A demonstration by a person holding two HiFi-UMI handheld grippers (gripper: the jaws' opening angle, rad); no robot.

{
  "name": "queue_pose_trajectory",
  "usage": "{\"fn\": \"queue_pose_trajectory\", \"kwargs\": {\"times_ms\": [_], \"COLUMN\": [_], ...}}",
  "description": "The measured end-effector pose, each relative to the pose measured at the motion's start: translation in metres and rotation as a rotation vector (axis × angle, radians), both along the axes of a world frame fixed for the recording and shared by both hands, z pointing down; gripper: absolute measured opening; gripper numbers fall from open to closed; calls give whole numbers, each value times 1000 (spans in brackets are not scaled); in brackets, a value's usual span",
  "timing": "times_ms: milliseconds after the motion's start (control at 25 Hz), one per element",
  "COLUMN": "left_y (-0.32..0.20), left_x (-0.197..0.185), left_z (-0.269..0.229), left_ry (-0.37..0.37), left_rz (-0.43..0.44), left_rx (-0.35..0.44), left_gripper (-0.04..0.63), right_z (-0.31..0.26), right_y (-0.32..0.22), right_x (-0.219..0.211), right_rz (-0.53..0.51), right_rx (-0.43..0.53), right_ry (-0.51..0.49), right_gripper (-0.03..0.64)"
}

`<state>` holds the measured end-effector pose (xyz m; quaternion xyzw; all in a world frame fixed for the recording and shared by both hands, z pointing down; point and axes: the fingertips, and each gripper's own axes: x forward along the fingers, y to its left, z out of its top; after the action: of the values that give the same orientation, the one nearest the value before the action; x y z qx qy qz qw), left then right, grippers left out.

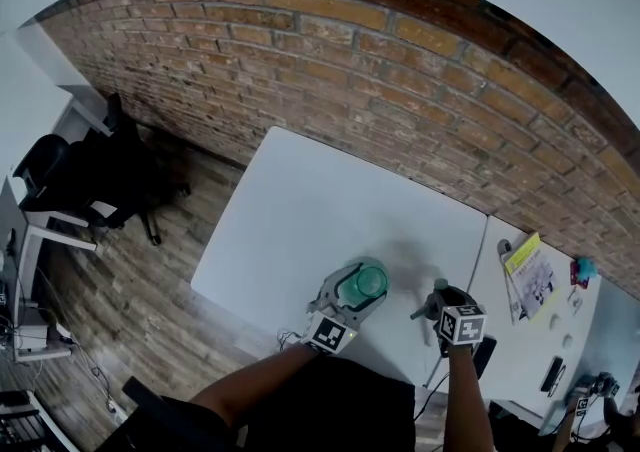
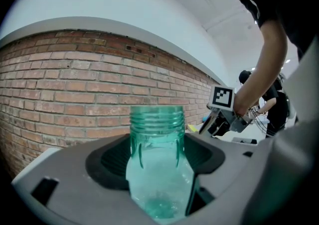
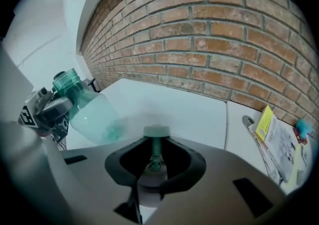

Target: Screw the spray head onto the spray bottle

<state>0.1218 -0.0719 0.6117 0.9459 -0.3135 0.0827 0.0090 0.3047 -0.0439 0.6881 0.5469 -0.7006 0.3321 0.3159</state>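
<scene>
The translucent teal spray bottle sits between the jaws of my left gripper, which is shut on its body. Its threaded neck is bare and open at the top. From the head view the bottle is over the near edge of the white table, with the left gripper around it. My right gripper is shut on the spray head, a grey cap with a green stem. It hangs to the right of the bottle, apart from it. The right gripper also shows beside the left one.
The white table stands against a brick wall. A second white table to the right carries a yellow booklet and small items. A dark office chair and a desk stand on the wooden floor at left.
</scene>
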Motion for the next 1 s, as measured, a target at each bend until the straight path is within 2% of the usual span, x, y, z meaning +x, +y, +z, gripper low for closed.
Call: {"fn": "queue_pose_trajectory", "kwargs": {"times_ms": [160,440,1000], "left_y": [0,5,5], "left_x": [0,1,3], "left_z": [0,4,9], "left_ry": [2,-12,-23], "left_rz": [3,59,83], "left_rx": [0,28,39], "left_gripper": [326,326,327], "right_z": [-22,-59,-100], "right_y": [3,8,29], "right_x": [-2,2,16], "right_rz": [13,85,146], "right_rx": [94,239,376], "right_ry": [-22,-85,-72], "right_gripper": [67,67,67]}}
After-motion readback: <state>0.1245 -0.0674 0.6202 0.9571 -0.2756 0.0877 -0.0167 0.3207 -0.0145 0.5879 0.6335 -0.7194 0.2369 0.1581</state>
